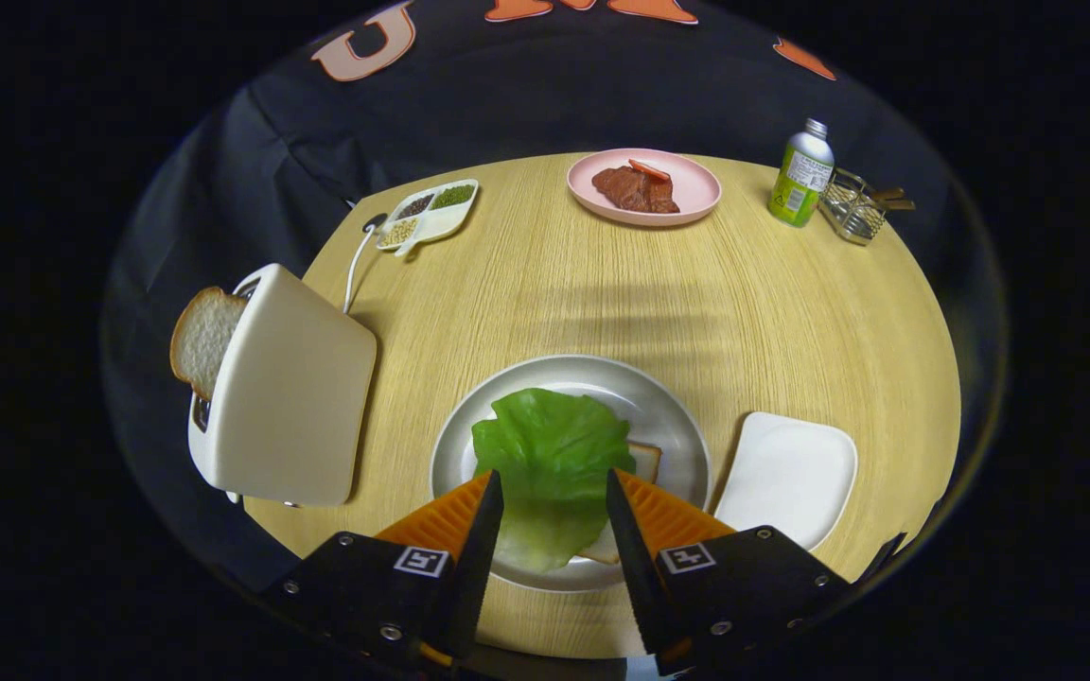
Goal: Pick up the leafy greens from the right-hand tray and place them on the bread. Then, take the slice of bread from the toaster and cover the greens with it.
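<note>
The gripper (553,492) hangs over the near edge of the round pale-wood worktop (744,312), its fingers (488,511) spread apart and clamped on nothing. Between them lies the crinkled green lettuce leaf (550,454), resting on a slice of bread (644,461) in a round grey plate (677,426). Just right of the plate sits an empty white rounded-square tray (786,473). Toward the left edge stands a cream toaster (290,397) with a white bread slice (202,339) sticking out of its slot.
</note>
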The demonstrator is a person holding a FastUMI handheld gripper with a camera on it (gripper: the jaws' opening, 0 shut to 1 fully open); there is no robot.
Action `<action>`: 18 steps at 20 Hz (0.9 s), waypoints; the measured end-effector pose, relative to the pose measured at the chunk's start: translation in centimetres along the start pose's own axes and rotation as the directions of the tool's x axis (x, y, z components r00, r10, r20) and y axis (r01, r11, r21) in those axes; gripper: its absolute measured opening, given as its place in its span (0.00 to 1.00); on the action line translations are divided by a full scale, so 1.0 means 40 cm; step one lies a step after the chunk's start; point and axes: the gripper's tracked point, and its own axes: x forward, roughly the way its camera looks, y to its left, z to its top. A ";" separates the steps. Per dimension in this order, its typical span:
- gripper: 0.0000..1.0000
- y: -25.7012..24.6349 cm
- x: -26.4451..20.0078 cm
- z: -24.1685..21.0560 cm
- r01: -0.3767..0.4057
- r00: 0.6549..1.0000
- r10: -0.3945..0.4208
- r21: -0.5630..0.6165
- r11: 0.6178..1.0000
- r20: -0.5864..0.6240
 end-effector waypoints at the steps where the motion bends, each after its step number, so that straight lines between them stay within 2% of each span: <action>1: 0.67 0.023 -0.022 0.025 -0.013 1.000 0.013 -0.001 1.000 0.028; 2: 0.68 0.050 -0.046 0.055 -0.026 0.998 0.026 -0.011 1.000 0.056; 5: 0.81 0.144 -0.119 0.144 -0.054 0.990 0.063 -0.067 0.996 0.126; 7: 0.85 0.212 -0.158 0.195 -0.062 0.984 0.080 -0.111 0.992 0.158; 11: 0.86 0.375 -0.187 0.249 -0.110 0.980 0.134 -0.161 0.981 0.150; 18: 0.87 0.574 -0.161 0.255 -0.128 0.987 0.146 -0.230 0.965 0.066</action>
